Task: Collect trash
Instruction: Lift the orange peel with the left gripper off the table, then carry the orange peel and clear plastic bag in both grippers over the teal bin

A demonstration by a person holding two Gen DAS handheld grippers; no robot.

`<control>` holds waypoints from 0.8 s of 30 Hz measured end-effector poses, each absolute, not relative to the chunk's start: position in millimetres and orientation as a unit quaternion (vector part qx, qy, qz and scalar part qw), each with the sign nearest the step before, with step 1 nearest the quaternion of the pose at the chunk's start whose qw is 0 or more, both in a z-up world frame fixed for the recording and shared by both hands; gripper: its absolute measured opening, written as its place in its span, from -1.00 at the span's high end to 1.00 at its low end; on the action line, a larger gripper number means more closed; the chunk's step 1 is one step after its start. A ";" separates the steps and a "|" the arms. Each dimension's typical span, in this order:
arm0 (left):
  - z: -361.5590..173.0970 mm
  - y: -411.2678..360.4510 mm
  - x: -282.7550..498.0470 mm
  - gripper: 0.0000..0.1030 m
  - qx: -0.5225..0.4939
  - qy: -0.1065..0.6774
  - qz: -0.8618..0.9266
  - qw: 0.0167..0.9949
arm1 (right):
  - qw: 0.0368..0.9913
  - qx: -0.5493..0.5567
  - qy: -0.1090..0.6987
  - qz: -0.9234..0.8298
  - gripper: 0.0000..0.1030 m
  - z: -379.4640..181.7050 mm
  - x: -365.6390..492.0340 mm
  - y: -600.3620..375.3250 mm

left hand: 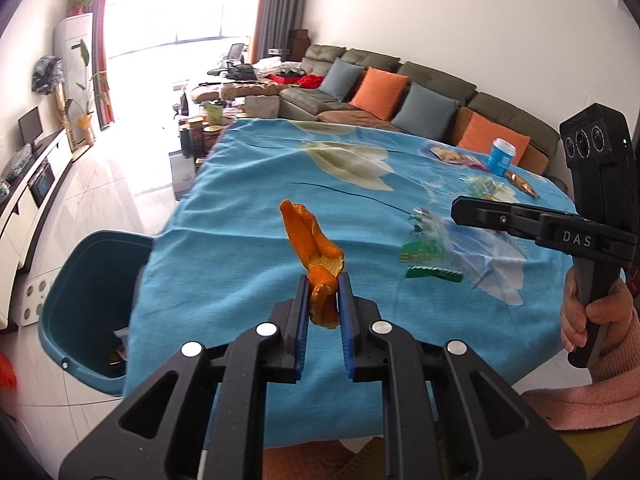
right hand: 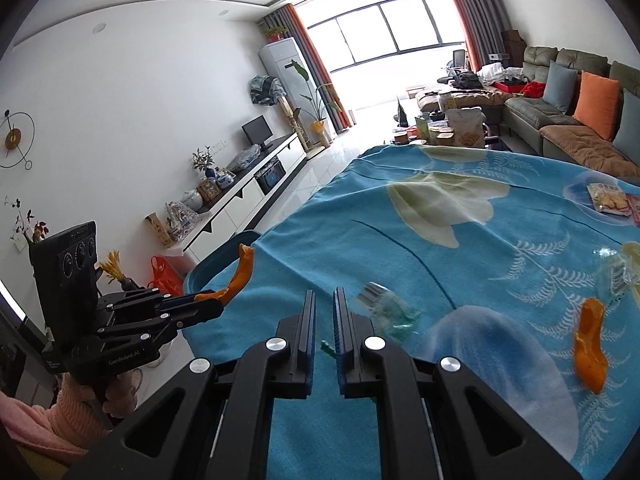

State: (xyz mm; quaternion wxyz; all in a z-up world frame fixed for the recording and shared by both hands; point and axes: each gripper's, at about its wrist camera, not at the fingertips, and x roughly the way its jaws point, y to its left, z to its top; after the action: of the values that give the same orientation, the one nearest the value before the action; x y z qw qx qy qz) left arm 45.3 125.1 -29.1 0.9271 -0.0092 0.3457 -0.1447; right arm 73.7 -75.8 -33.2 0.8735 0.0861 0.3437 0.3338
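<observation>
Left claw [left hand: 324, 292] pinched on orange peel [left hand: 310, 236] base, raised over tabletop [left hand: 240, 184]; bin [left hand: 92, 272] lower-left of it. Peel light, limp, tearable. Right claw [right hand: 324, 312] nearly closed, apparently empty, wrapper [right hand: 384, 308] just ahead.

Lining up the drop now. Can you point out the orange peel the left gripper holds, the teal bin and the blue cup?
orange peel [left hand: 310, 240]: left wrist view, middle of the raised strip.
teal bin [left hand: 82, 280]: left wrist view, inner wall below the rim.
blue cup [left hand: 501, 157]: left wrist view, side wall.
</observation>
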 end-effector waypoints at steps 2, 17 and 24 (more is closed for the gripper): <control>-28.2 135.0 43.6 0.72 -0.014 0.345 -0.135 0.929 | 0.872 0.078 0.344 0.339 0.85 -31.7 74.7 -66.0; -38.1 159.2 41.4 0.72 -0.033 0.350 -0.120 0.928 | 0.861 0.112 0.417 0.267 0.18 -72.6 105.8 -90.8; -39.7 165.7 41.4 0.72 -0.038 0.351 -0.110 0.929 | 0.861 0.096 0.410 0.286 0.35 -69.3 101.8 -80.3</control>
State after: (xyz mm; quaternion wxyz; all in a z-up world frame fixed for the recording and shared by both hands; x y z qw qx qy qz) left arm 41.4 165.7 -39.7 0.9291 -0.0378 0.3509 -0.1101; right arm 101.8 -80.3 -69.3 0.8608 0.0963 0.4098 0.2862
